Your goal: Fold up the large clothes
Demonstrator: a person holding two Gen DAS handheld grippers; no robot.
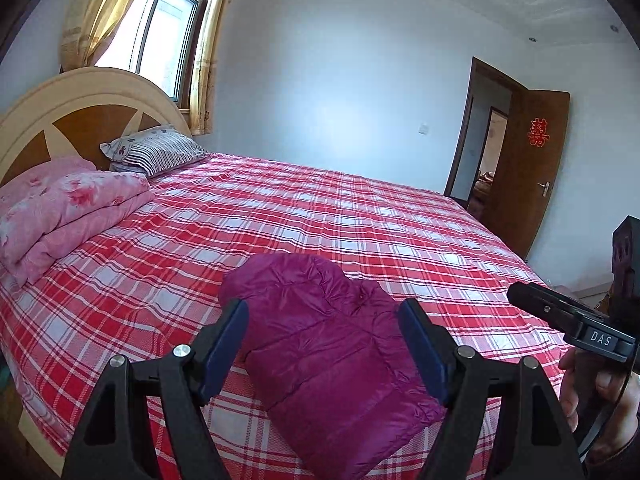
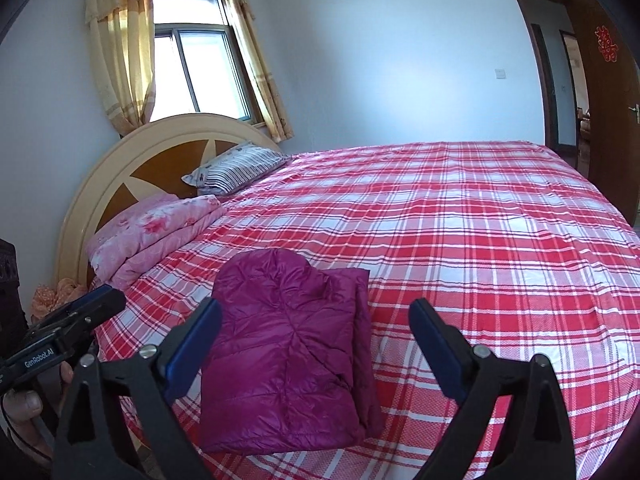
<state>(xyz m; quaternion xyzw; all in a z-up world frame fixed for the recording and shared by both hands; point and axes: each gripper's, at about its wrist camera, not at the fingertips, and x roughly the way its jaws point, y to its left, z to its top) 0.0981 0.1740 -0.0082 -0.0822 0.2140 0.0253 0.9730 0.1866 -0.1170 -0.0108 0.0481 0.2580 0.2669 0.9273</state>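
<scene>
Purple puffer jacket (image 2: 288,352) sits folded on the plaid bed (image 2: 500,240), just ahead of both fingertip pairs. Left gripper (image 1: 324,344) and right gripper (image 2: 316,344) gape wide, holding nothing, probably because the fold's finished.

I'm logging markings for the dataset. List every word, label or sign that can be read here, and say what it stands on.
"DAS": white letters on the right gripper, seen from the left wrist.
"GenRobot.AI": white letters on the left gripper, seen from the right wrist.
Red paper double-happiness sign: on the open brown door.
No other text is visible on the folded purple down jacket or bedding.
</scene>
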